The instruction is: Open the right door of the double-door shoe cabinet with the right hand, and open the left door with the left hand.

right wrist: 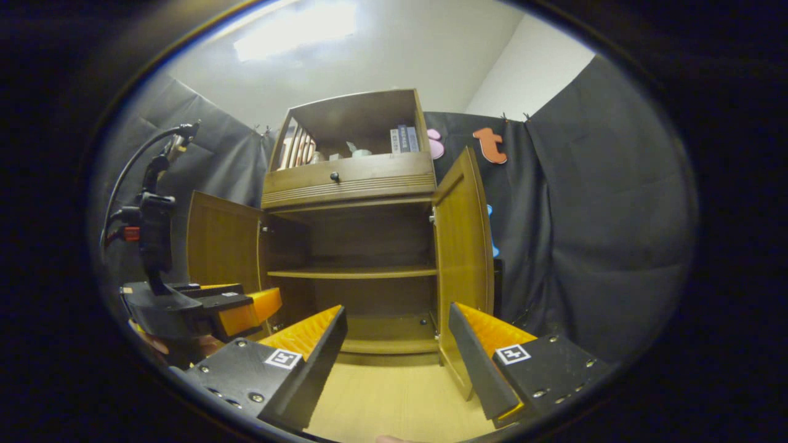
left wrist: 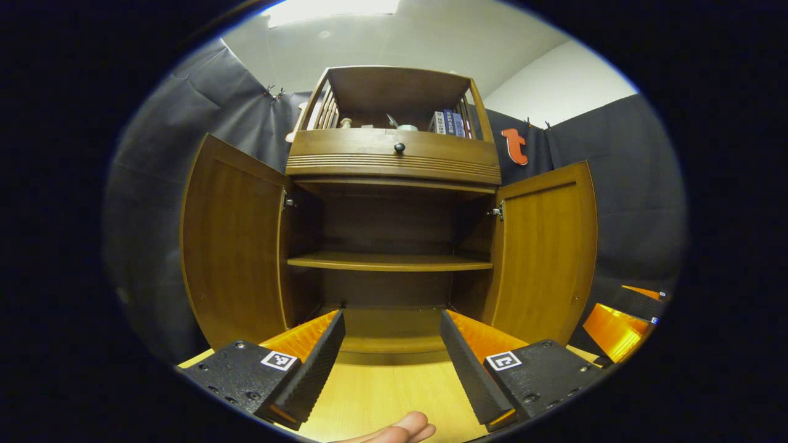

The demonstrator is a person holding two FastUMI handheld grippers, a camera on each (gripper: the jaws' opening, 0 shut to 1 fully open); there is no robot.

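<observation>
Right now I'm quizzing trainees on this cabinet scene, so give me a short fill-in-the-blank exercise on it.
1. Both doors, the left door and the right door, stand ____.
2. The shelf inside the shoe cabinet carries ____ shoes.
3. The drawer's round knob sits ____ the doors.
4. The left gripper and the right gripper each grip ____.

Missing words: open; no; above; nothing

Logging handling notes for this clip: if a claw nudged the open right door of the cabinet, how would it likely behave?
The right door would probably swing rather than flex: it looks like a stiff wooden panel hung on a metal hinge. It stands open with nothing touching it, so a light push would likely move it. Its smooth face may let pads slip.
</observation>
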